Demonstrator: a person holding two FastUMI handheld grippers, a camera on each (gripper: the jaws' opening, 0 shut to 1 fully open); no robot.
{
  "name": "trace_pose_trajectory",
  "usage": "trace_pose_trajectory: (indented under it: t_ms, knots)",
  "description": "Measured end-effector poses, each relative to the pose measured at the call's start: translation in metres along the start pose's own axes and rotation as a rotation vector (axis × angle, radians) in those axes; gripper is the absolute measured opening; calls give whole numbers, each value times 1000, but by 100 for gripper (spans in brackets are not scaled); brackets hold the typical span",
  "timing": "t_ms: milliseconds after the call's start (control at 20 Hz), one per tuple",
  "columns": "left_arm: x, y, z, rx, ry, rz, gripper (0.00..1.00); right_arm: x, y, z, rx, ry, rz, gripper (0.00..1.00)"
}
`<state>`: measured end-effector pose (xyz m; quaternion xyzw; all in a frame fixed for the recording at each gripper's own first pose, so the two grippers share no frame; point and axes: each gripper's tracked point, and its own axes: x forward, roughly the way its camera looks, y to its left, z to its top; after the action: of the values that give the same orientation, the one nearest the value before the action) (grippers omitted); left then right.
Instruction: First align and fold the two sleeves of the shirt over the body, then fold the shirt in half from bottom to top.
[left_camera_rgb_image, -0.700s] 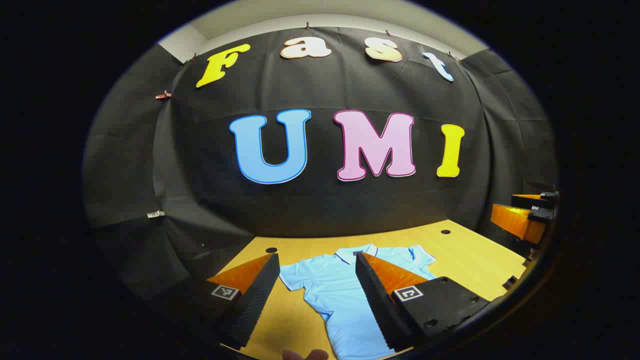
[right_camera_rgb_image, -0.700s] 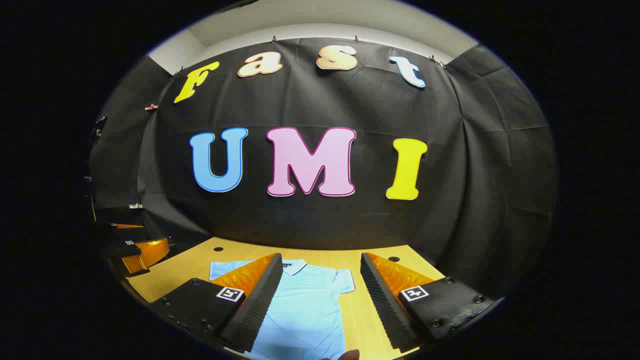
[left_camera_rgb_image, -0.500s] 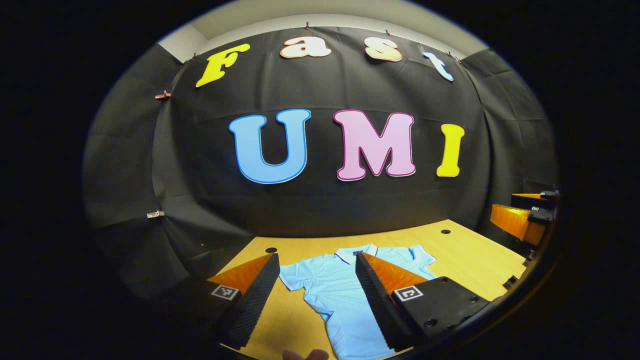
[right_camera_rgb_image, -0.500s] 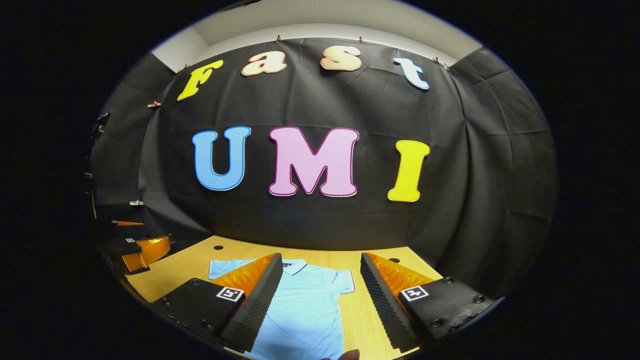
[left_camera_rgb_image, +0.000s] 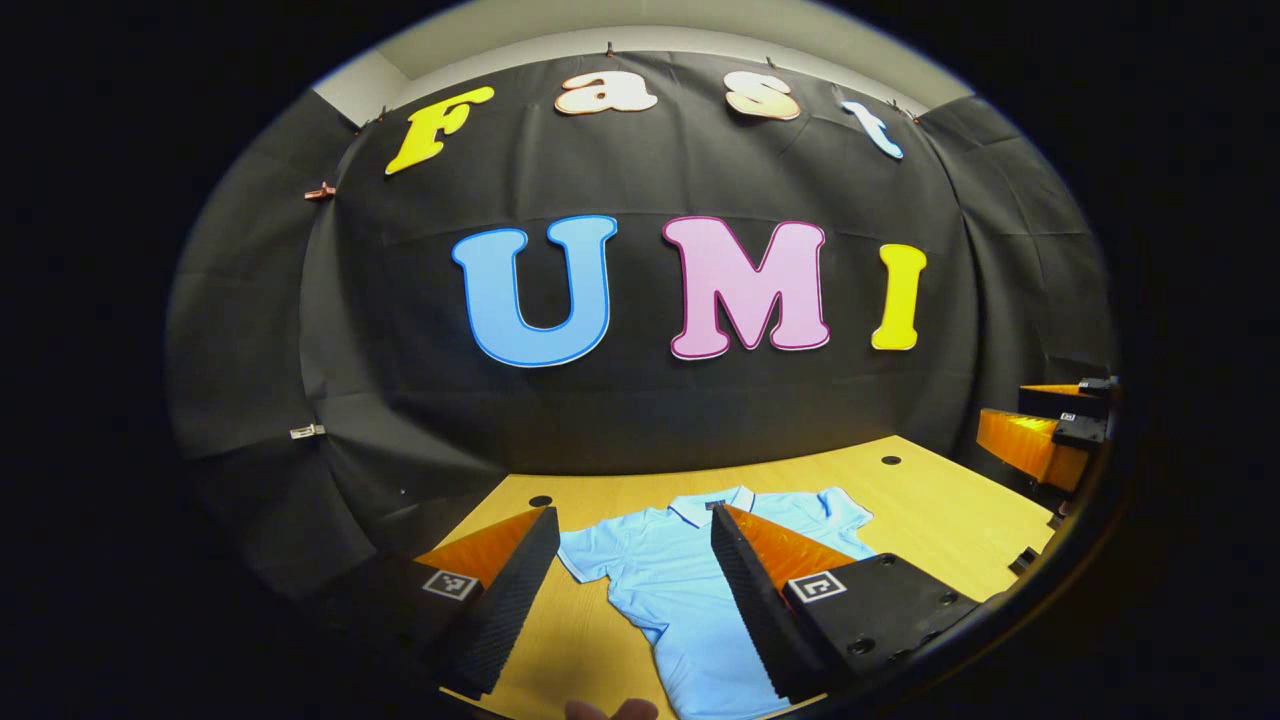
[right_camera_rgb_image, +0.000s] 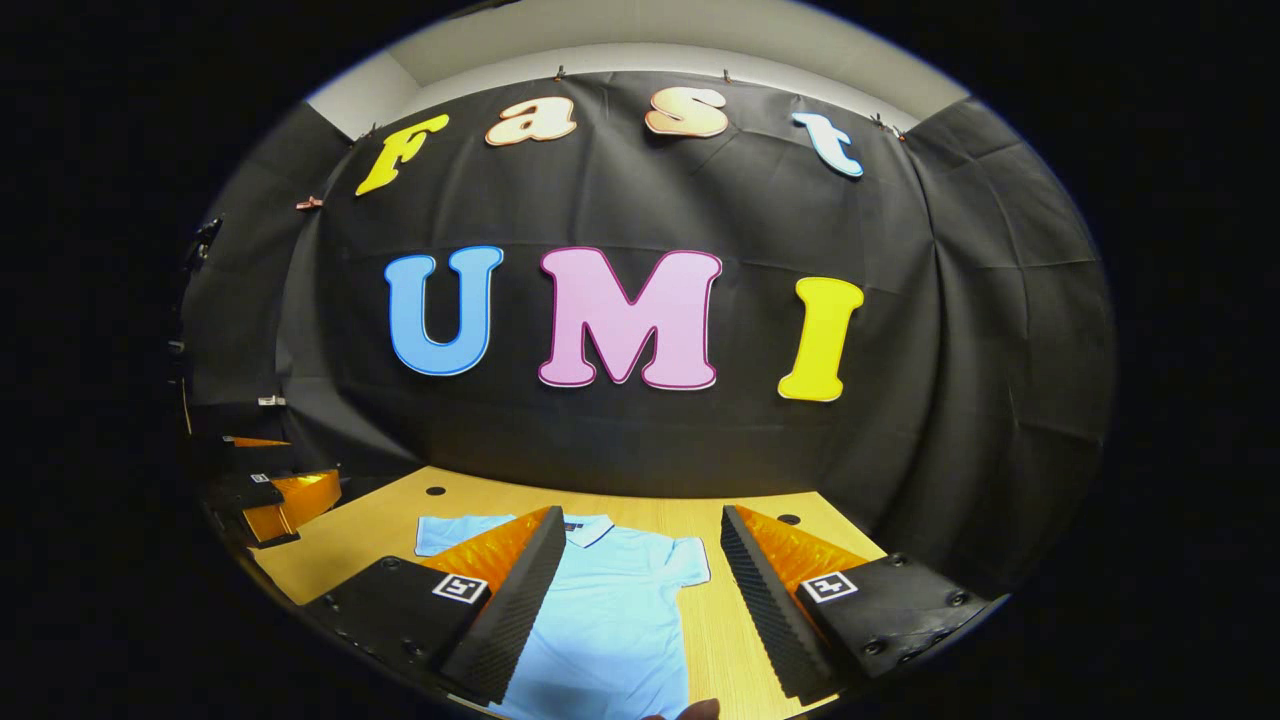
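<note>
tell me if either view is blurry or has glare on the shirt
Left gripper view: sharp, no motion blur; the light blue polo shirt is evenly lit without glare, though fisheye bends the wooden table. Right gripper view: equally crisp, the shirt flat-lit, edges darkening toward the rim.

Cloth, wood grain and ribbed pads under booth light

The polo shirt (left_camera_rgb_image: 668, 570) is lying as soft, matt knit cloth, smooth with faint creases, on a table (left_camera_rgb_image: 930, 510) that is showing a satin, wood-grain top, probably laminate. The left gripper (left_camera_rgb_image: 630, 590) is presenting ribbed, matt pads (left_camera_rgb_image: 745, 600) that look rubbery, backed by glossy translucent plastic, on a matt hard housing. The right gripper (right_camera_rgb_image: 635, 600) is showing the same finishes. The wall cloth (right_camera_rgb_image: 640, 440) is hanging matt and wrinkled.
</note>
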<state>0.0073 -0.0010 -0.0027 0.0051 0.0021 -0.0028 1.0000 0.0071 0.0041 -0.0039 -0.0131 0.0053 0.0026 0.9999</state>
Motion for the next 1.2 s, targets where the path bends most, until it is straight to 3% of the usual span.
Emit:
trace_pose_trajectory:
  t_ms: [400,700,1000,1200]
  knots:
    - [2,1,-3,3,2,13,96,18,-4,-16,-15,63,8,97]
    - [-1,-2,-8,9,18,18,97,80,-30,-40,16,134,-26,97]
    - [-1,-3,-9,20,29,36,96,171,-65,-124,13,345,-62,98]
    - [-1,0,-15,25,46,59,96,223,-79,-180,87,470,-88,98]
